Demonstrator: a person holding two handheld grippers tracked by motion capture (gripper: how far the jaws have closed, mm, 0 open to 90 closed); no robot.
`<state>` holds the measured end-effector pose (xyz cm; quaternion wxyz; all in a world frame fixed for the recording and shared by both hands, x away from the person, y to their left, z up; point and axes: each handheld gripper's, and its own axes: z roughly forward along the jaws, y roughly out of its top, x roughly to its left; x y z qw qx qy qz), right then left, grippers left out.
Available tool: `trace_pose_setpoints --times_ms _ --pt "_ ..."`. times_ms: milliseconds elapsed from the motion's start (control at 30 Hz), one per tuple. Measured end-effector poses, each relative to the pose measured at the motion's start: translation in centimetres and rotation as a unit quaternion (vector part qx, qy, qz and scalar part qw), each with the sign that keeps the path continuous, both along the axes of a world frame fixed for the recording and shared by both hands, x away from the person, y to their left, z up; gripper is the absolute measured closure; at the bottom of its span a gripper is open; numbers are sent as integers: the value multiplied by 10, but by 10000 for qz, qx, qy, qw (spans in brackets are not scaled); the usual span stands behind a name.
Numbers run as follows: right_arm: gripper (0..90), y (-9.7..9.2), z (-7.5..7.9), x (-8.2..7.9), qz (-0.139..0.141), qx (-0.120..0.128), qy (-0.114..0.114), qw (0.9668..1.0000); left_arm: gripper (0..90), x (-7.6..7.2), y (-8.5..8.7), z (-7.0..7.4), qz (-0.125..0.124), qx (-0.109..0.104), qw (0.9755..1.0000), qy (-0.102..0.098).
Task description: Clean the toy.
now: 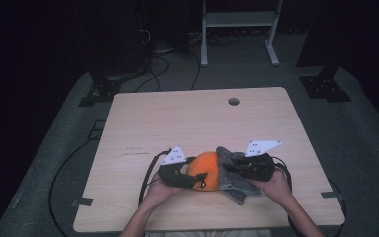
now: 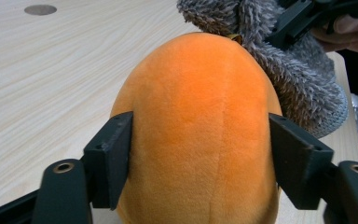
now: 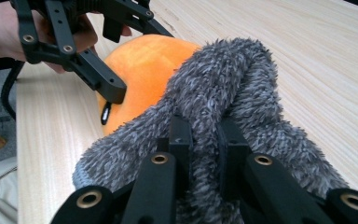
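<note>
- Light wooden table (image 1: pixel 143 123) in a dark room, cable hole (image 1: pixel 234 101) at the far edge as the landmark.
- orange plush (image 2: pixel 200 130) sits on the near side from that hole, between the two grippers.
- left gripper (image 2: pixel 200 154) has its jaws pressed on the plush's sides.
- right gripper (image 3: pixel 204 140) is clamped tight on the grey fuzzy cover (image 3: pixel 233 88) draped over the plush.

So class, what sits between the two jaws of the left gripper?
The orange plush toy sits between the left gripper's jaws, both pads against its sides, seen in the left gripper view.
</note>
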<state>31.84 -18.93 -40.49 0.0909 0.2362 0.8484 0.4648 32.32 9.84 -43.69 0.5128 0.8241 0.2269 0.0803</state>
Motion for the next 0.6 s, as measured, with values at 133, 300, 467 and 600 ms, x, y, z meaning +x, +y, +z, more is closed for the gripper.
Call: trace_pose_setpoints --times_ms 133,300,467,600 --pt "786 4 13 -3 163 131 -64 9998 337 -1 0 -1 -20 27 9999 -97" --pt "786 22 19 -1 347 -134 -197 9991 365 -3 4 -2 -81 145 9997 -183" --pt "788 16 3 0 310 -132 -34 9994 155 5 6 -4 57 -123 9990 435" --pt "788 14 11 -2 265 -145 -49 9995 307 -1 2 0 131 38 9999 -38"
